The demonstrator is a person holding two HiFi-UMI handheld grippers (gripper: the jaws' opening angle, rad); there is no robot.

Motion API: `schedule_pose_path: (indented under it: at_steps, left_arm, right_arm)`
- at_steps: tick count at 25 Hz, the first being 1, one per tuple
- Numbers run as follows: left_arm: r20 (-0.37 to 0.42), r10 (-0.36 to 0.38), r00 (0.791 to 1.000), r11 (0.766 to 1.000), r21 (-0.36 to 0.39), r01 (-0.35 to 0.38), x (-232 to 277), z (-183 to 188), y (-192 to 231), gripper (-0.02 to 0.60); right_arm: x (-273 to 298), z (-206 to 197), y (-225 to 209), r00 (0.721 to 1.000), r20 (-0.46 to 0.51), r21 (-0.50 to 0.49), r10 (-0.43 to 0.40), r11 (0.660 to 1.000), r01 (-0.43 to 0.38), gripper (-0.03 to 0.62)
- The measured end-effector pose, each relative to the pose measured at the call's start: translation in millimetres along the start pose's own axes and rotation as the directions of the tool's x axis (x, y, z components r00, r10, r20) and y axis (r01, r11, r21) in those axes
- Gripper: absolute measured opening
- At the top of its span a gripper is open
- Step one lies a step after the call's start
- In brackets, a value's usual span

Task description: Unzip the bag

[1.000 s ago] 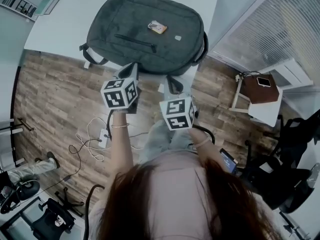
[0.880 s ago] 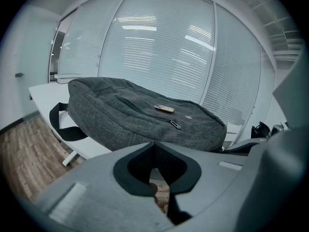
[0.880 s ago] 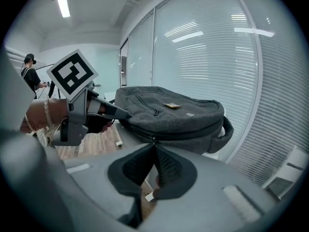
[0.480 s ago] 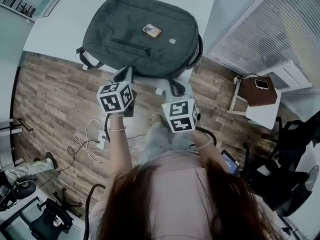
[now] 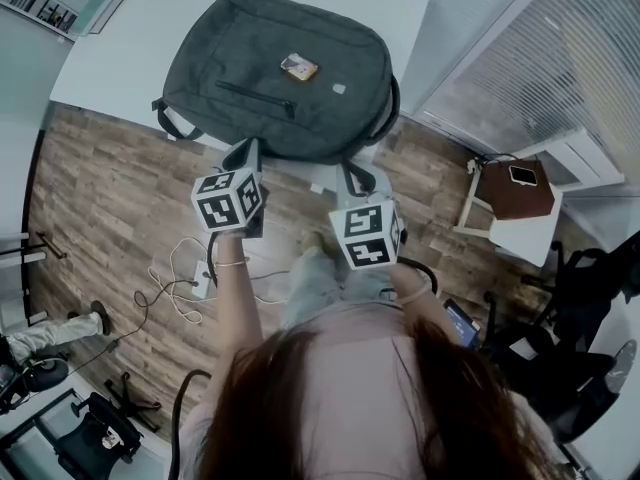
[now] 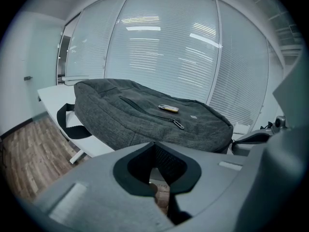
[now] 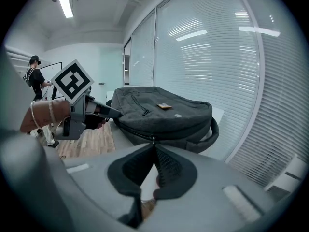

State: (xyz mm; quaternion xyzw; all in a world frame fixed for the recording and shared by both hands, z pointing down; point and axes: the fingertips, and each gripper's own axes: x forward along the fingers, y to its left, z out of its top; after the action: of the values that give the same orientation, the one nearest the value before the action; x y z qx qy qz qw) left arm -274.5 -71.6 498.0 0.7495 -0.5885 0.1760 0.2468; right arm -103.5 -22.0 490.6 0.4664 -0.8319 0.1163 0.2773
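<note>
Two grippers: both are held low in front of the person, side by side, pointing forward and down toward the backpack (image 5: 280, 68).
Left gripper (image 6: 154, 146): its jaws are fully together and nothing is between them.
Right gripper (image 7: 153, 144): its jaws also meet at the tip, with no gap visible.
Hand pose: both forearms reach out from the body, with the marker cubes on top. The right gripper is a little nearer to the person than the left one.
Key relation: the backpack lies straight ahead of both tips, with its longer side going left to right. Its near side wall faces the grippers.
Main zipper pull (image 7: 153, 138): it hangs on that near wall, exactly in line with the right gripper's tip. I cannot tell if the tip touches or pinches it.
Nearer hand: I judge the right one is placed for the pull, and the left one can hold the bag.
Front pocket zipper (image 6: 149, 114): it is closed and runs across the top face, further away.
Small yellowish tag (image 5: 298, 66): it lies on the top face.
Bag's place: it lies flat on a white table (image 5: 120, 38), beside the window blinds (image 6: 159, 42).
</note>
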Motion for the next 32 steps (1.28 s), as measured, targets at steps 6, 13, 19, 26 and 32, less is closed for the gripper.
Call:
schedule_pose_path:
  at_steps: [6, 13, 19, 26, 32]
  left_arm:
    - [-0.009, 0.015, 1.0, 1.0, -0.021, -0.015, -0.2, 0.5, 0.0, 0.008]
    - [-0.006, 0.042, 0.999, 0.999, -0.028, -0.042, 0.1, 0.3, -0.9, 0.008]
    - [-0.007, 0.057, 0.998, 0.998, -0.029, -0.057, 1.4, 0.9, -0.2, 0.008]
    - [-0.008, 0.067, 0.998, 0.997, -0.032, -0.068, 1.5, 0.5, 0.0, 0.008]
    - [-0.012, 0.072, 0.997, 0.997, -0.03, -0.072, 1.5, 0.6, 0.6, 0.008]
  right_arm:
    - [-2.7, 0.3, -13.7, 1.0, 0.004, -0.016, 0.004, 1.0, -0.004, 0.011]
    - [-7.9, 2.2, -40.8, 1.0, 0.0, -0.006, -0.005, 1.0, 0.005, 0.011]
    - [-5.9, 3.3, -50.4, 1.0, 0.001, -0.01, 0.003, 1.0, -0.003, 0.011]
    - [-3.7, 3.6, -63.0, 1.0, -0.003, -0.019, 0.012, 1.0, -0.012, 0.012]
    - [-1.9, 5.1, -70.1, 1.0, -0.011, -0.028, 0.029, 0.999, -0.029, 0.012]
